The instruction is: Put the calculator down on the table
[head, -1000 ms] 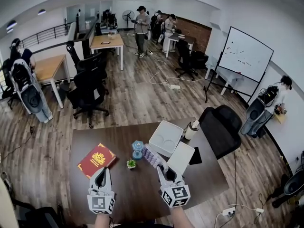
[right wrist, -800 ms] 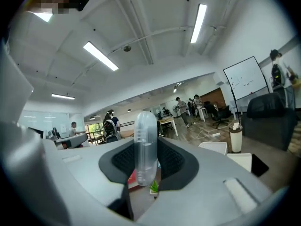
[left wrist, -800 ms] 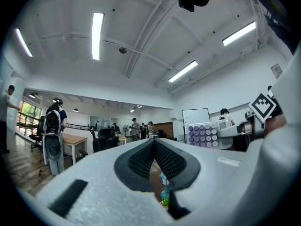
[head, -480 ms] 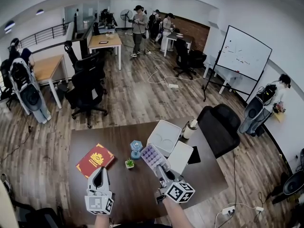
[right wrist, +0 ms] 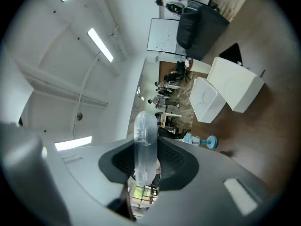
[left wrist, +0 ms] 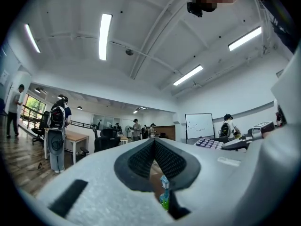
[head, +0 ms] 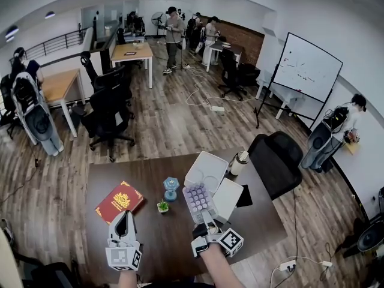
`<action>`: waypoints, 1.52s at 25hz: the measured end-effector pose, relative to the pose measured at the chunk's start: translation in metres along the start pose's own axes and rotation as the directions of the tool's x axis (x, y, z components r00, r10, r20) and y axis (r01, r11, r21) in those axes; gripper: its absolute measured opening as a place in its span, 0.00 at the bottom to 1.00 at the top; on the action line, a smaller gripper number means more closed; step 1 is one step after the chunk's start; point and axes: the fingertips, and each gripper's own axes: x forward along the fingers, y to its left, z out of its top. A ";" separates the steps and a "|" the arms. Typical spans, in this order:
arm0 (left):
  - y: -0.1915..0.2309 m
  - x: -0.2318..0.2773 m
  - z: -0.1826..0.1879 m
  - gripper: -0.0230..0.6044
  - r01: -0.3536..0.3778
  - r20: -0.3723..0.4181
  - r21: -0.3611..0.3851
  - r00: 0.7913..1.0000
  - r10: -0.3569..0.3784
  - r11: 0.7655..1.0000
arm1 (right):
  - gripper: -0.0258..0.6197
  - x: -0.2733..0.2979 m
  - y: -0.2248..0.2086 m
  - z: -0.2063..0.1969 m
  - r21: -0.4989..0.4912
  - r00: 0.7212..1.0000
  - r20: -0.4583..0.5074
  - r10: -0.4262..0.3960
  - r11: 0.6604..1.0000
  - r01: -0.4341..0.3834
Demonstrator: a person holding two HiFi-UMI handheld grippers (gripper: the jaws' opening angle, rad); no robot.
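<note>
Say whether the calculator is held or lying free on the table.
Held: the right gripper grips the calculator by its near end, keys facing up.

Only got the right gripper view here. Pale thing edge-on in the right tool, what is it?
Observer: Head view shows a calculator, purple keys facing up, gripped by the right tool.
Operator: Where over the table?
Observer: Just left of the nearer white box. I cannot tell whether it touches the table.
Operator: Left tool?
Observer: The left tool is shut with nothing in it, near the red book.
</note>
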 end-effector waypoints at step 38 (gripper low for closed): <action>0.002 0.004 -0.018 0.03 0.024 -0.040 0.005 0.999 -0.024 1.000 | 0.22 -0.018 -0.193 -0.044 0.253 0.957 0.045 -0.288 0.929 0.268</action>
